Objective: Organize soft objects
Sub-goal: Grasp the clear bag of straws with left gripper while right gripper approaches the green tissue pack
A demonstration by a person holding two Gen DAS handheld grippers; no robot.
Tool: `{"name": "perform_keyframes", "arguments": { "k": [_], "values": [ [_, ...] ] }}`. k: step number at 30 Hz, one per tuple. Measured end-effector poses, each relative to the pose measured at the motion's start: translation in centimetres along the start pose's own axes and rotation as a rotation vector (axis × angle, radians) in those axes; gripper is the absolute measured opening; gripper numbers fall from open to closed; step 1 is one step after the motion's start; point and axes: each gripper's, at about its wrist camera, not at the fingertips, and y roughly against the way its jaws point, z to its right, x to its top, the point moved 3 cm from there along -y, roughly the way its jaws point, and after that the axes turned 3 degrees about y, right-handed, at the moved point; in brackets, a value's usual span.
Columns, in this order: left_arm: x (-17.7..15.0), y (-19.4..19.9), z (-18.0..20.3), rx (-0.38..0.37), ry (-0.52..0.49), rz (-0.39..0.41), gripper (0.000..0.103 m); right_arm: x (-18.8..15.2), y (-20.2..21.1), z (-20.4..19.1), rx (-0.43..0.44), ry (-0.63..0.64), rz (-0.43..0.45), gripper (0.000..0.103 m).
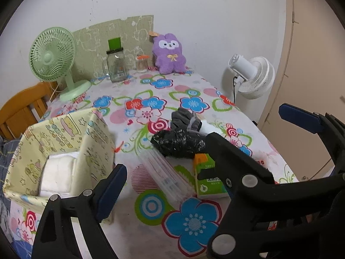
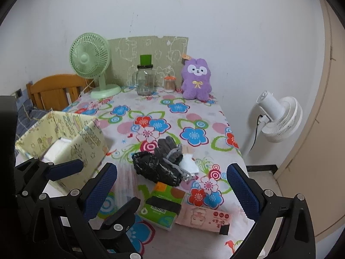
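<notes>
Both hand-held grippers hover wide open and empty over the near end of the flowered counter (image 2: pixel 151 108): the left hand-held gripper (image 1: pixel 166 157) frames a clear-wrapped pack (image 1: pixel 166 174) and a green tissue pack (image 1: pixel 210 180), while the right hand-held gripper (image 2: pixel 172 183) frames that green pack (image 2: pixel 161 209) and a pink tissue pack (image 2: pixel 202 218). Just beyond lie a crumpled black bag (image 2: pixel 155 168) touching grey gloves (image 2: pixel 170 151), with a purple plush (image 2: pixel 196 79) far back. Left of them, a yellow fabric bin (image 1: pixel 94 138) holds white padding (image 1: pixel 58 172).
</notes>
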Motion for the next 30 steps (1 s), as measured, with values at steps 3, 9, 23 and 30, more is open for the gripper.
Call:
{"name": "perform_keyframes", "arguments": {
  "k": [3, 9, 23, 30],
  "values": [
    [-0.6, -0.5, 0.3, 0.001, 0.006, 0.003, 0.091, -0.7, -0.5, 0.2, -0.003, -0.001, -0.003, 0.103],
    [-1.7, -2.3, 0.6, -0.021, 0.013, -0.041, 0.091, -2.3, -2.1, 0.7, 0.005, -0.028, -0.051, 0.103],
    [-2.8, -5.3, 0.1, -0.056, 0.07, -0.122, 0.074, -4.6, -4.9, 2.2, 0.018, -0.119, -0.133, 0.098],
    [-2.4, -5.8, -0.4, -0.042, 0.09, -0.124, 0.069, -4.6, -5.7, 2.3, 0.031, -0.148, -0.148, 0.097]
  ]
}}
